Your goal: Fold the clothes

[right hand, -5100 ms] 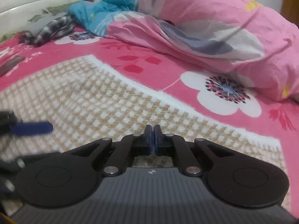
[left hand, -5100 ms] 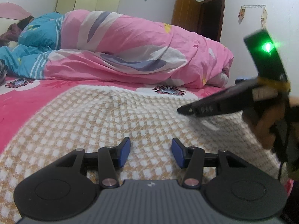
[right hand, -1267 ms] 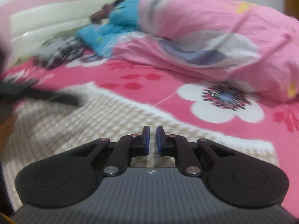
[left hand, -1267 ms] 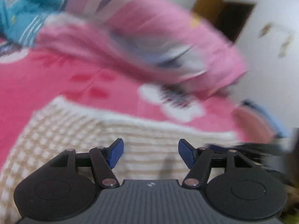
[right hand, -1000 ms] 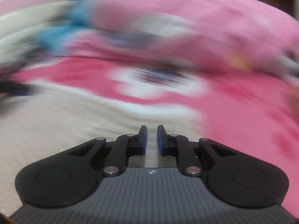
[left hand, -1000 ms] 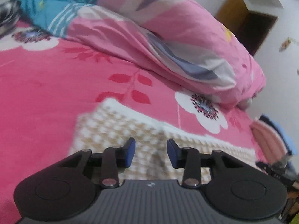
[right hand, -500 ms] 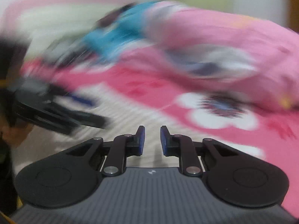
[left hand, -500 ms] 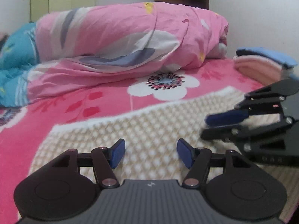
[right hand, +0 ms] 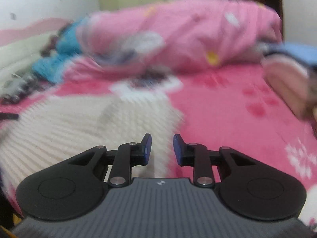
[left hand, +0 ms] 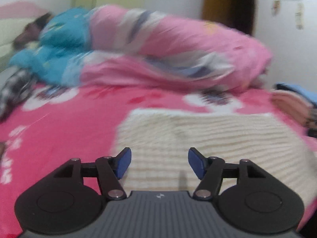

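Cream knit with a faint checked pattern, blurred by motion: the garment (left hand: 208,138), seen from the left wrist as a compact block with straight far and left edges, flat on the pink flowered sheet (left hand: 69,129). Behind it a bunched pink quilt (left hand: 178,49); off to the right, apart from it, a stack of folded clothes (left hand: 293,105). Left tongs (left hand: 159,158) spread wide above the near part of the garment, close to its left edge, gripping nothing.

From the right wrist, the same garment (right hand: 79,130) to the left and ahead, its right edge running just under the right tongs (right hand: 162,144). Fingers parted by a modest gap, much narrower than on the left, with nothing between them. Quilt (right hand: 188,29) behind, sheet (right hand: 227,109) bare to the right, stack (right hand: 287,79) at the far right edge.

Judging by the squared outline, already doubled over at least once. Fits either a pause between folds or a finished bundle ready for the stack; impossible to settle from these views. Either way, calls for low, level fingers closing on an edge through every layer, both sides together, since soft knit sags and slips.

No brand, label or readable writing anywhere; only a tiny mark on each grey tong body, too small to make out.
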Available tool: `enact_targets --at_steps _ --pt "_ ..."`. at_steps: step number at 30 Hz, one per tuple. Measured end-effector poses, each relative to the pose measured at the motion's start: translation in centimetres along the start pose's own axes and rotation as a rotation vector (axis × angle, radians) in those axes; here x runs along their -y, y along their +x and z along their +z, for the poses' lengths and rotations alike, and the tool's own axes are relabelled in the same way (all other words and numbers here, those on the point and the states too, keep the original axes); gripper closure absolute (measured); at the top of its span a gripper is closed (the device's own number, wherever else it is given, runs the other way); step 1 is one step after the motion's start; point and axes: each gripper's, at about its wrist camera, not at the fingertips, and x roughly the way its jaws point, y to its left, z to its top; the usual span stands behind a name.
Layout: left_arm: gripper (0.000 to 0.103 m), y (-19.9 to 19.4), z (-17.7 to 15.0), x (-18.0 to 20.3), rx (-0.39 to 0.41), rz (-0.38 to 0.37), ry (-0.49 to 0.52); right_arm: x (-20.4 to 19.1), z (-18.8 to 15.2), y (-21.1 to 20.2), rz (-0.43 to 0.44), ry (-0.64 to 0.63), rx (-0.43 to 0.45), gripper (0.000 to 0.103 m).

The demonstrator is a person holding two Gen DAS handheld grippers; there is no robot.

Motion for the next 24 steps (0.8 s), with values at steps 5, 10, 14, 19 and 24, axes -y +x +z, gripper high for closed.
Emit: enact_targets --at_steps 5,10,14,19,24 --pt "0.036 1.0 -2.2 7.4 -0.119 -0.052 0.160 -9.8 -1.0 3.1 0.256 -0.159 -0.036 0.080" --pt "0.036 -0.7 -5.2 6.4 -0.130 0.020 0.160 -10.0 -4.5 1.4 0.237 -0.315 -0.067 0.081" --pt "0.036 -1.6 -5.8 3.8 -0.167 0.087 0.072 -6.8 -5.4 -0.9 0.159 -0.260 -0.093 0.087" --pt "0.034 -1.3 -5.1 4.2 -0.214 0.149 0.055 -6.6 -4.8 -3.3 0.108 -0.217 -0.059 0.085" --pt "0.025 -0.2 -4.5 5.8 -0.277 0.221 0.068 -7.6 -4.2 -4.9 0.123 -0.180 -0.018 0.082"
